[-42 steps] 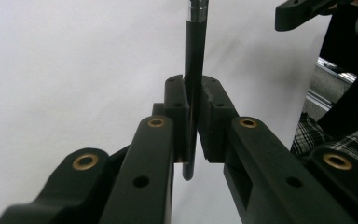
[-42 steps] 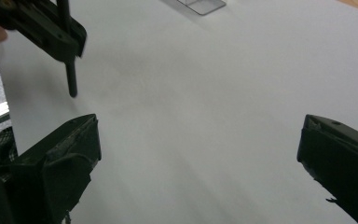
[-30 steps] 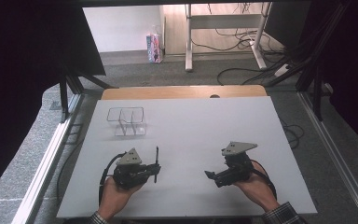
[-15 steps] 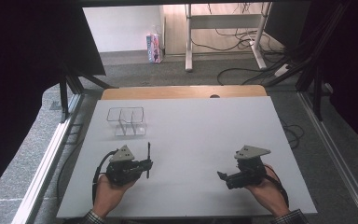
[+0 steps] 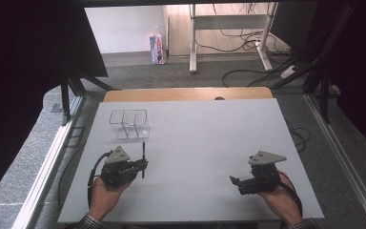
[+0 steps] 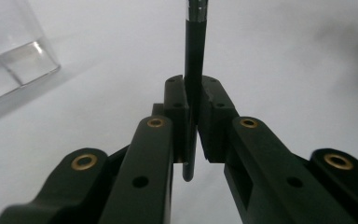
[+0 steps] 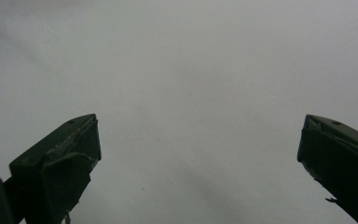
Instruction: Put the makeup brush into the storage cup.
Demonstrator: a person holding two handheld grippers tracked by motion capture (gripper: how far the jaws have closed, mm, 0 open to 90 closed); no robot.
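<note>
On the white table (image 5: 195,143) the person's left hand (image 5: 106,195) holds the left gripper (image 5: 142,165) near the table's front left, its jaws clamped on a thin black pen (image 5: 143,159) that stands crosswise to them and points away from the person, toward the far edge. In the left gripper view the pen (image 6: 194,70) runs straight up between the two black pads (image 6: 176,100), its rounded lower end hanging just below them and a lighter, banded section at its upper end (blurred, so no detail can be read there). A clear plastic organiser box (image 5: 129,124) with an inner divider sits on the table just beyond the left gripper, apart from the pen tip; its corner (image 6: 14,56) appears at the upper left of the left gripper view. The right hand (image 5: 282,202) holds the right gripper (image 5: 234,181) near the front right of the table, well apart from the left one, pointing toward the left. In the right gripper view its jaws stand spread wide with bare white tabletop (image 7: 191,93) between them, holding nothing.
</note>
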